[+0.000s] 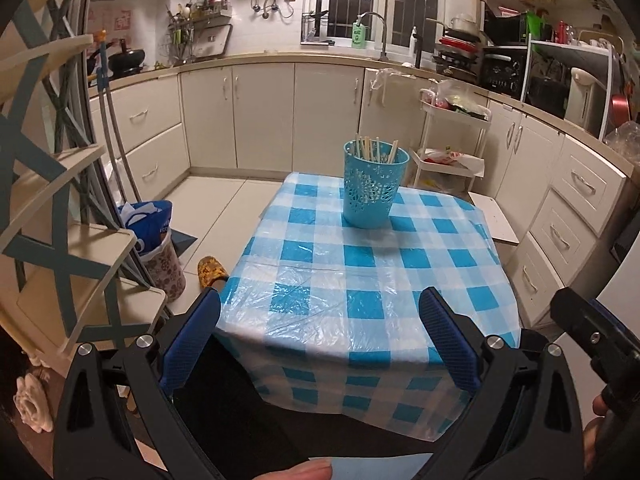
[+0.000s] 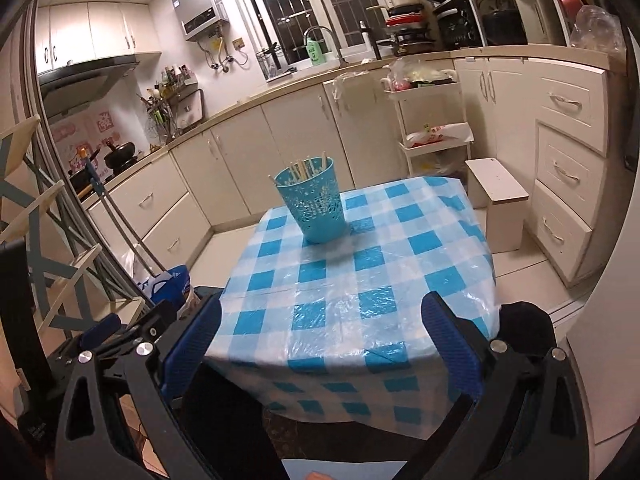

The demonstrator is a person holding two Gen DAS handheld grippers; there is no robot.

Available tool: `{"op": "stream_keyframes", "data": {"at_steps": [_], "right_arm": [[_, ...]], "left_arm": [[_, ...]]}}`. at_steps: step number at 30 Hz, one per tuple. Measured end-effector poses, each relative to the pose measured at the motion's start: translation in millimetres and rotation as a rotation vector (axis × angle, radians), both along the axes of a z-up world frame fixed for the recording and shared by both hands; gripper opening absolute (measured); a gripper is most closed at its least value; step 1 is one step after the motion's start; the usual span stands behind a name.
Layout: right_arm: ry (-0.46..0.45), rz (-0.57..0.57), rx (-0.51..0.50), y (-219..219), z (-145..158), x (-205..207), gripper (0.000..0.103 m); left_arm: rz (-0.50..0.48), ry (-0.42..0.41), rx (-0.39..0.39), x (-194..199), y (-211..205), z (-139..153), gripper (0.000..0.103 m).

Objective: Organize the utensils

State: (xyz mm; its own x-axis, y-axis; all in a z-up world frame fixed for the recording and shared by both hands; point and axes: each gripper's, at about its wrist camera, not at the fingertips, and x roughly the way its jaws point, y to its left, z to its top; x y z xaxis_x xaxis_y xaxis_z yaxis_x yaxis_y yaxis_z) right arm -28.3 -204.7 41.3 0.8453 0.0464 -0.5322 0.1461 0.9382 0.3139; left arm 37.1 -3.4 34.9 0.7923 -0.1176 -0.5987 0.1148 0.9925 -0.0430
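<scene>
A teal perforated utensil holder stands upright near the far edge of a small table with a blue-and-white checked cloth. Several wooden chopsticks stand in it. It also shows in the right wrist view with the chopsticks on the same cloth. My left gripper is open and empty, held back over the table's near edge. My right gripper is open and empty, also at the near edge. The right gripper's body shows at the left view's right edge.
Kitchen cabinets run along the back and right. A white rolling cart and a small white stool stand beyond the table on the right. A bin with a blue bag, a slipper and a shelf rack are on the left.
</scene>
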Motion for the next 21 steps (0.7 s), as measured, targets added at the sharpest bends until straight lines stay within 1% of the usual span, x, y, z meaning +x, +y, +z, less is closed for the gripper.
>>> {"op": "stream_keyframes", "data": {"at_steps": [5, 21], "right_arm": [[0.003, -0.001, 0.002, -0.8, -0.6, 0.6, 0.096], [0.011, 0.011, 0.005, 2.1, -1.8, -1.0, 0.096]], "left_arm": [[-0.002, -0.004, 0.024, -1.5, -3.8, 1.6, 0.095], [0.006, 0.003, 0.028, -1.6, -0.1, 3.0, 0.095]]}}
